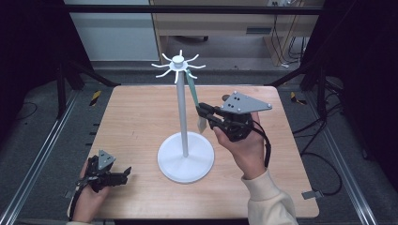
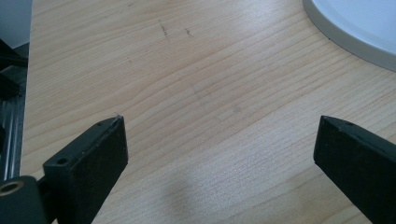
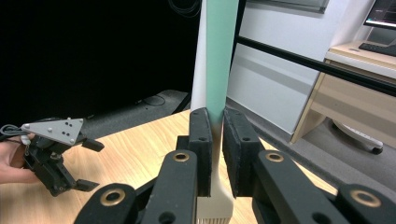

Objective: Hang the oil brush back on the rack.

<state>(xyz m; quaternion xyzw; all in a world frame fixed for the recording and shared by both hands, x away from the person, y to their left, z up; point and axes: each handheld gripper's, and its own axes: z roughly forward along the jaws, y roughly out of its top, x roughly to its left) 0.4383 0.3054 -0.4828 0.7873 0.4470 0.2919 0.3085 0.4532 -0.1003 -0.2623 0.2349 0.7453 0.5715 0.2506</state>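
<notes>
Brush (image 3: pixel 218 93) with a teal handle and pale bristle end hangs from one of the white prongs at the top of the stand (image 1: pixel 184 117), just right of the pole in the middle of the high view. Right gripper (image 1: pixel 204 114) has its jaws pinched narrow on the brush's lower part (bristles poke out below the pads in the right gripper view). Left gripper (image 1: pixel 123 174) sits at the lower left of the high view on the wooden table (image 1: pixel 136 117), jaws spread wide with nothing between them, well apart from the stand's round base.
</notes>
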